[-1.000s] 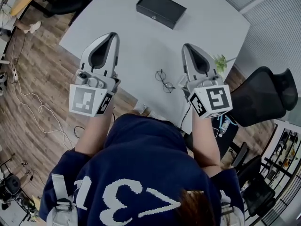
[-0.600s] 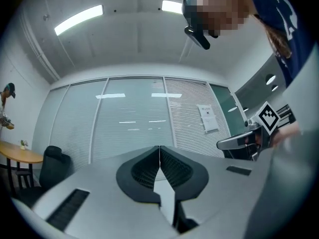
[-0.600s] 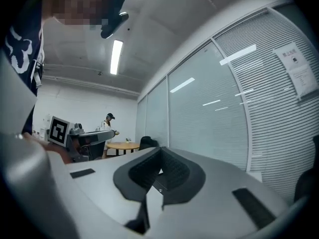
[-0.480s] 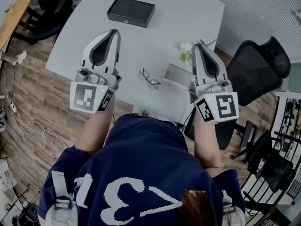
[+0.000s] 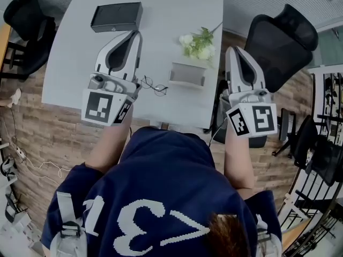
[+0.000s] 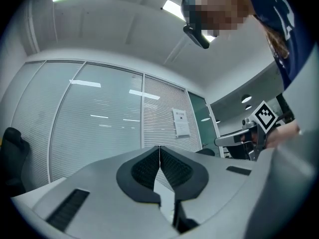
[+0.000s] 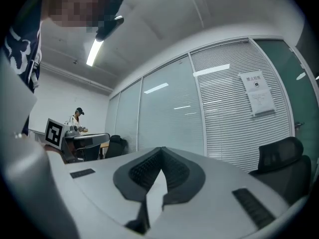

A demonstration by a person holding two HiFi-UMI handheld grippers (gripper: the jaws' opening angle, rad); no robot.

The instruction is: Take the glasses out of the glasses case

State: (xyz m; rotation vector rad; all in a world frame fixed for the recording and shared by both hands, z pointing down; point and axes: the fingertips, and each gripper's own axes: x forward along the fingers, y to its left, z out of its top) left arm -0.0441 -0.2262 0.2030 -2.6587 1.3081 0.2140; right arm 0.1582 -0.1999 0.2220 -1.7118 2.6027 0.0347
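Thin-rimmed glasses [image 5: 153, 85] lie unfolded on the white table [image 5: 177, 15], near its front edge. The black glasses case [image 5: 116, 16] sits shut at the table's far left. My left gripper [image 5: 134, 34] is held up over the table just left of the glasses, jaws shut and empty. My right gripper [image 5: 234, 50] hangs past the table's right edge, also shut and empty. In the left gripper view the left gripper [image 6: 159, 148] points at a glass wall with blinds. The right gripper [image 7: 160, 149] does the same in the right gripper view. Neither view shows the table.
A grey holder [image 5: 187, 75] and a sprig of white flowers [image 5: 199, 44] sit right of the glasses. A black office chair [image 5: 278, 33] stands at the table's right, another chair [image 5: 24, 31] at its left. A person [image 7: 77, 117] stands far off.
The head view has swung, so the table, case and glasses slid leftward in frame. The glasses now lie beside the left gripper. Both grippers stayed raised and shut.
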